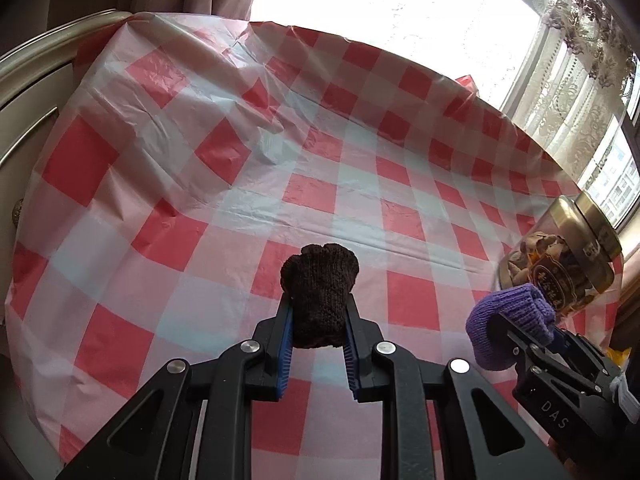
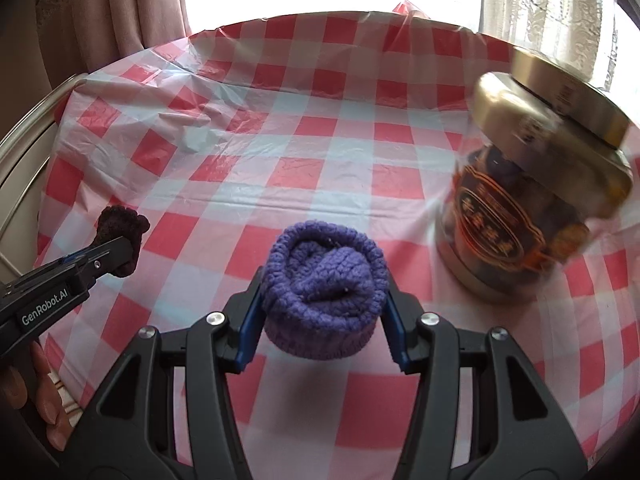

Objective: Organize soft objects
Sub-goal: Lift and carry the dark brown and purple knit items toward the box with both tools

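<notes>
Both tongs loaded and held above the surface (image 1: 240,184), which is covered by a red-and-white checked plastic cloth (image 2: 320,152). Left tongs (image 1: 318,312) pinch a dark brown knitted roll (image 1: 318,292), probably a rolled glove or sock, squeezed narrow between the blue pads, its top sticking out past the tips. Right tongs (image 2: 322,300) pinch a purple knitted roll (image 2: 324,276), fatter, so the jaws stand wider but press its sides; the rolled end faces the camera. Both rolls look clear of the cloth, not resting on it. In the left view the right tongs (image 1: 520,332) sit to the right with the purple roll (image 1: 508,320) just in front of a jar (image 1: 560,256); in the right view the left tongs (image 2: 120,252) with the brown roll (image 2: 124,236) are at the left, near the surface's left edge. The jar (image 2: 536,200), glass with gold lid and brown label, stands near the right edge, blurred. No other soft items visible on the cloth, no bin or basket in view. Progress, my guess: pickup done for both rolls, placement not yet done; the drop-off spot can't be told from these views. A person's fingers (image 2: 44,400) show at bottom left in the right view.
</notes>
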The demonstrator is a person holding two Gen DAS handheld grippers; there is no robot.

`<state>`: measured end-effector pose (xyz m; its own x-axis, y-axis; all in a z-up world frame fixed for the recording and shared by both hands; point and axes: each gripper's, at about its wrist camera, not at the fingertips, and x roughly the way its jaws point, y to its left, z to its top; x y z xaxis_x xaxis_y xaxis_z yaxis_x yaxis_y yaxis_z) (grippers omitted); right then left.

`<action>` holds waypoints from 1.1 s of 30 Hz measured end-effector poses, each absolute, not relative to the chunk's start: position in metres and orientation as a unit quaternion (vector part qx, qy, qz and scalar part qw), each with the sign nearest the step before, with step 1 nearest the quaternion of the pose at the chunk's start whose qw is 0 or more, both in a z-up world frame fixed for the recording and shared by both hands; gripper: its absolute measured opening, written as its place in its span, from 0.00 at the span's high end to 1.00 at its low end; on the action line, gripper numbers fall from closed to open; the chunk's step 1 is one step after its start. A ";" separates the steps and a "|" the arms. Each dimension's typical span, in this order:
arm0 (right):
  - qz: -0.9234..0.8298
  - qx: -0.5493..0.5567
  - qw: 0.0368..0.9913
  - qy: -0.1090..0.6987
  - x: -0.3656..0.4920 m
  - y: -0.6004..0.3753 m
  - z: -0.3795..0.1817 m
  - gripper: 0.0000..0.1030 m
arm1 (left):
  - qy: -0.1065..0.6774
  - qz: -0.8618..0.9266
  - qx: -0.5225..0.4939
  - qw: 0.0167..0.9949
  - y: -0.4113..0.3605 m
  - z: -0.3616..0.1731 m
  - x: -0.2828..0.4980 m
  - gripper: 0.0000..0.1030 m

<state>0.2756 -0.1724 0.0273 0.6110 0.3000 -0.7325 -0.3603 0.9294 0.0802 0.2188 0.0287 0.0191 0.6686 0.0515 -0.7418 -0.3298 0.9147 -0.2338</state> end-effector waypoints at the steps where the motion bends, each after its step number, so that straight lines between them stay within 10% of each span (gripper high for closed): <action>1: 0.181 -0.037 0.897 0.401 0.271 -0.177 0.028 0.46 | 0.393 0.103 -0.176 0.897 0.025 0.020 0.215 0.78; 33: 0.070 -0.013 0.909 0.410 0.137 -0.350 0.054 0.46 | 0.406 -0.071 -0.118 0.903 -0.146 0.053 0.132 0.78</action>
